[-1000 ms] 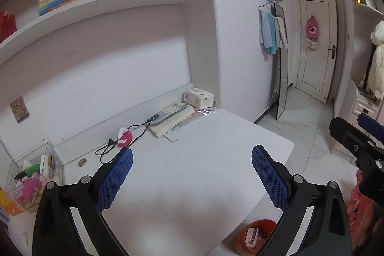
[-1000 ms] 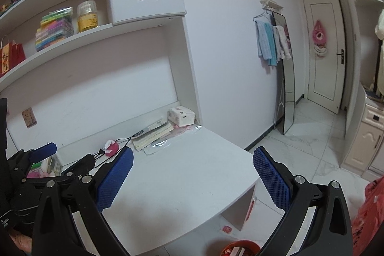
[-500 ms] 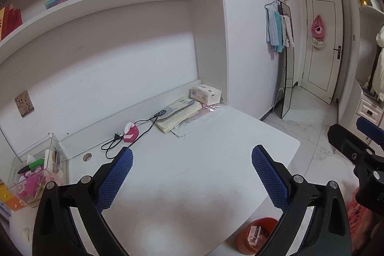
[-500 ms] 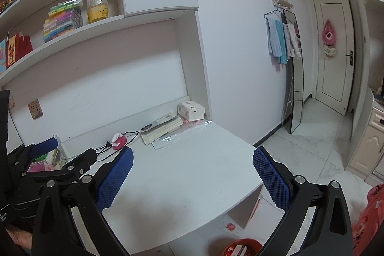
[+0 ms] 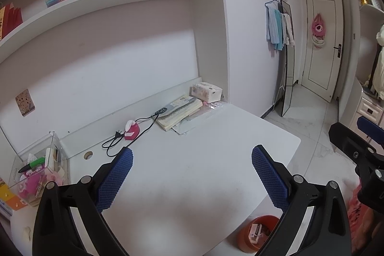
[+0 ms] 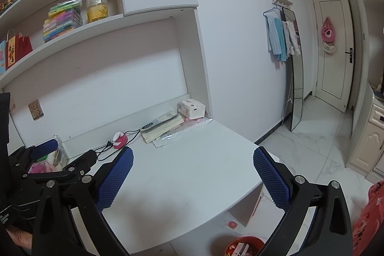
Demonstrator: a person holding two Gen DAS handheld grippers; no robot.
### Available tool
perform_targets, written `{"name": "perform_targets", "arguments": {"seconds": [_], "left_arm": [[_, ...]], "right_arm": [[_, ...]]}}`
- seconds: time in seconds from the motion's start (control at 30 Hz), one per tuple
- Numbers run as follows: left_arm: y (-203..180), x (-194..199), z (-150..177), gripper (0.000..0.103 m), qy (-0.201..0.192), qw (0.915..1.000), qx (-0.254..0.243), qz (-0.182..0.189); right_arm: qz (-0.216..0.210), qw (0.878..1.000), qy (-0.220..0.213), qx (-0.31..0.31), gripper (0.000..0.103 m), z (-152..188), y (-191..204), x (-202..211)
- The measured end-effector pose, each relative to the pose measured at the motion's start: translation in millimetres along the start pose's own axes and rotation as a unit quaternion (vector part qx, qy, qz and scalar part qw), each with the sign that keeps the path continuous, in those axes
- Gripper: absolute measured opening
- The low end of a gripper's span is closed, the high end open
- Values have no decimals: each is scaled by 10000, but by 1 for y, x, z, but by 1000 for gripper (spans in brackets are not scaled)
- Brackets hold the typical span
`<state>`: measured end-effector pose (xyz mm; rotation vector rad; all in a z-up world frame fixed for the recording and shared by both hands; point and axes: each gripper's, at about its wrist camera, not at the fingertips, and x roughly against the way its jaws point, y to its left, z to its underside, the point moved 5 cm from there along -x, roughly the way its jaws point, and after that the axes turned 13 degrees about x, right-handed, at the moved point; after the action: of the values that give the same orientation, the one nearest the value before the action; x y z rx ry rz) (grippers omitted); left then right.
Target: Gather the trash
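Note:
My left gripper (image 5: 192,174) is open and empty, held above the white desk (image 5: 196,174). My right gripper (image 6: 193,175) is open and empty too, above the same desk (image 6: 182,184). An orange-red bin (image 5: 258,232) with small packets inside stands on the floor below the desk's right front edge; its rim shows in the right wrist view (image 6: 242,247). A small red scrap (image 6: 231,224) lies on the floor under the desk. The right gripper shows at the right edge of the left wrist view (image 5: 360,150); the left gripper shows at the left of the right wrist view (image 6: 55,160).
At the desk's back lie books (image 5: 178,113), a tissue box (image 5: 206,92), a clear plastic sleeve (image 6: 182,130), a pink item with a black cable (image 5: 131,131) and a clear organiser box (image 5: 38,169). Shelves hang above. A mirror (image 6: 294,78) and door (image 6: 332,49) stand right.
Both grippers have pulled back and tilted up a little, so the desk's back items and shelves sit lower in view. Both stay open and empty.

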<state>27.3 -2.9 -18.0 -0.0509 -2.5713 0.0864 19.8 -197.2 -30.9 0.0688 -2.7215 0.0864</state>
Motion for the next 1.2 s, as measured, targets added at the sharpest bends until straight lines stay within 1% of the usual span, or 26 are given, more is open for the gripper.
{"name": "perform_targets", "arguments": {"seconds": [0.9,1.2], "left_arm": [[3,2,4,98,50,10000,24,-5],[-1,2,3,98,32,10000,-53,35]], "right_arm": [[-22,10000,58,-24,98,3,3,-1],[-21,9999,106,-41,98,4,3,-4]]}}
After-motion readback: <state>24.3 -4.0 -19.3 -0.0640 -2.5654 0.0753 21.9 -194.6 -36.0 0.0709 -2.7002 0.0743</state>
